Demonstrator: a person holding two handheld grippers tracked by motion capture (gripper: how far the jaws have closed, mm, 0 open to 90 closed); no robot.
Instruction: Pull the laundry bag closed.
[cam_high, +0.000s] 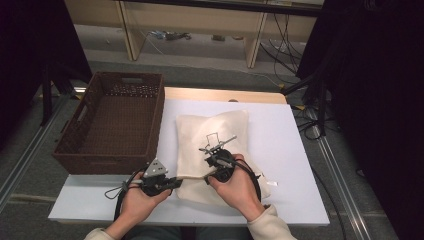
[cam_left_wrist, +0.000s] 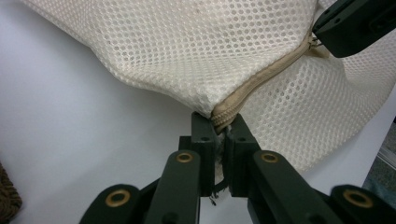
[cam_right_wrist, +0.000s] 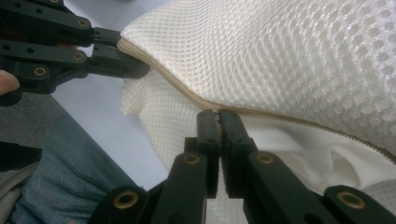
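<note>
High view: the cream mesh bag (cam_high: 212, 145) lies on the white table (cam_high: 295, 150) just right of the brown basket (cam_high: 112, 120), and I hold both tools at its near edge. My left gripper (cam_left_wrist: 218, 128) is pressed together on the end of the bag's beige zipper (cam_left_wrist: 261, 77) at the corner. My right gripper (cam_right_wrist: 218, 116) is pinched shut on the zipper seam farther along, where the bag gapes onto white cloth (cam_right_wrist: 327, 161) inside.
</note>
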